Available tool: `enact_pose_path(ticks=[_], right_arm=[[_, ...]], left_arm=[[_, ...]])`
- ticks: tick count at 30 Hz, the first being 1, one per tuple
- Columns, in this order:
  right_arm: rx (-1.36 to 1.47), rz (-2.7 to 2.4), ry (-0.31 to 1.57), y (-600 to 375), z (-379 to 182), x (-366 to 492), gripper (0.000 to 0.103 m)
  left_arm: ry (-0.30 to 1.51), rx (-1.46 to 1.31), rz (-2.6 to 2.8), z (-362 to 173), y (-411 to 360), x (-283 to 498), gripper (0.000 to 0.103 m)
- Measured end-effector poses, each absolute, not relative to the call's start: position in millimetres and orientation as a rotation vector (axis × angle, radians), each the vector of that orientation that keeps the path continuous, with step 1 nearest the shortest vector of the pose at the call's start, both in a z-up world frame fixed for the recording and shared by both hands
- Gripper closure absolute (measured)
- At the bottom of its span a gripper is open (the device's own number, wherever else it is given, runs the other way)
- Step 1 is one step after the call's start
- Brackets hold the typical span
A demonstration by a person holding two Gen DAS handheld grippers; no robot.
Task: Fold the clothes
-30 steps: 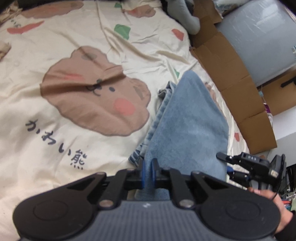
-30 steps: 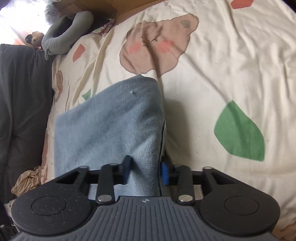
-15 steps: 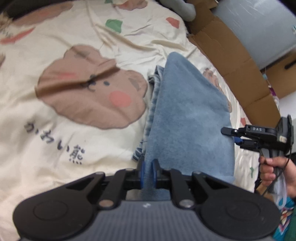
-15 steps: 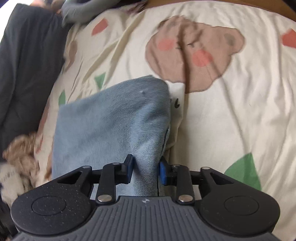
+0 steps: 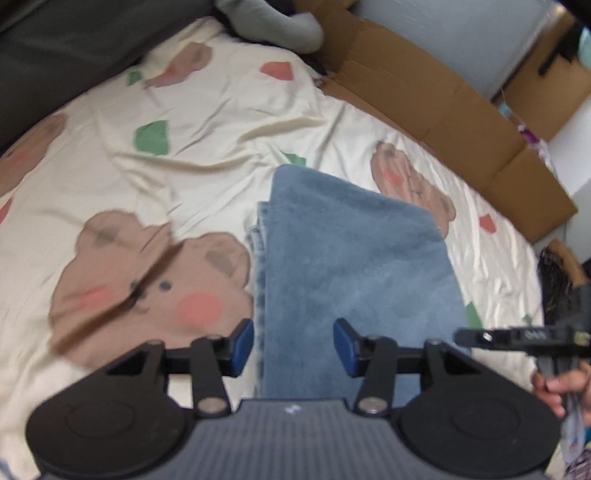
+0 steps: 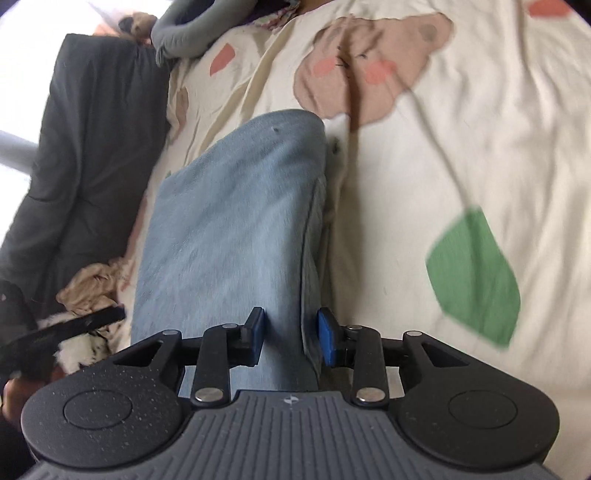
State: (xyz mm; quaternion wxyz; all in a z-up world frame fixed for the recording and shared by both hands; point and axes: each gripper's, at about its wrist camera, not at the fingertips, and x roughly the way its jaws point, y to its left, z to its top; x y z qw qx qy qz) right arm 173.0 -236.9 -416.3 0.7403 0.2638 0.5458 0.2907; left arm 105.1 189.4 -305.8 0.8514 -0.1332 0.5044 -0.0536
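Folded blue jeans (image 5: 354, 266) lie as a long stack on the cream bear-print bedsheet (image 5: 207, 122). My left gripper (image 5: 293, 345) hovers over their near end. Its jaws are opening, wide apart, and the blue pads (image 5: 242, 345) are clear of the denim below. In the right wrist view the jeans (image 6: 229, 221) run away from my right gripper (image 6: 290, 338), which is shut on a thick fold at their near edge. The right gripper (image 5: 517, 336), held by a hand, shows at the jeans' right side in the left view. A finger of the left gripper (image 6: 74, 328) shows at the left in the right view.
Flattened cardboard (image 5: 443, 96) lines the far edge of the bed. A dark blanket (image 6: 85, 147) lies along one side, with a grey stuffed limb (image 5: 269, 22) at the far end. Crumpled beige cloth (image 6: 92, 284) sits beside the jeans.
The left gripper has let go of the jeans, its jaws spread wide, and it has lifted and swung back. The right gripper keeps its hold and has shifted a little.
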Motion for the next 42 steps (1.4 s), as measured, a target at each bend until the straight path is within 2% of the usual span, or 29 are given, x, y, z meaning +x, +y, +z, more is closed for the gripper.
enact_pose_path(ticks=[2,7,14,18,23,31,34,36,39,42], right_arm=[[0.606,0.643,1.176,-242.7,-420.6,158.0,0.071],[0.672,0.664,1.184,-251.8,-431.9,125.7,0.074],[0.687,0.683,1.217,-259.5,-428.7,105.4,0.075],[0.677,0.701,1.253,-259.2,-430.9,91.0,0.082],[0.684,0.709,1.261,-266.8,-427.2,91.8,0.089],[0.700,0.710,1.243,-264.4,-434.1,103.1,0.090],[0.718,0.724,1.251,-264.8,-434.8,101.9,0.095],[0.729,0.737,1.278,-265.4,-435.6,98.3,0.103],[0.688,0.778,1.331,-262.4,-434.1,87.6,0.103],[0.684,0.789,1.311,-265.7,-425.1,89.0,0.103]], left_arm=[[1.086,-0.260,-0.104,-318.9,187.2,114.7,0.055],[1.112,-0.293,-0.108,-335.9,184.9,121.0,0.054],[1.118,-0.336,-0.105,-343.8,188.8,118.7,0.057],[1.119,-0.343,-0.107,-345.9,189.8,119.6,0.057],[1.116,-0.354,-0.117,-346.9,192.4,118.7,0.058],[1.110,-0.359,-0.125,-348.9,194.6,118.4,0.058],[1.110,-0.352,-0.130,-349.3,195.4,118.8,0.059],[1.109,-0.349,-0.133,-349.8,195.9,118.2,0.060],[1.109,-0.347,-0.136,-349.5,197.6,116.9,0.063],[1.109,-0.359,-0.140,-341.8,201.3,114.8,0.074]])
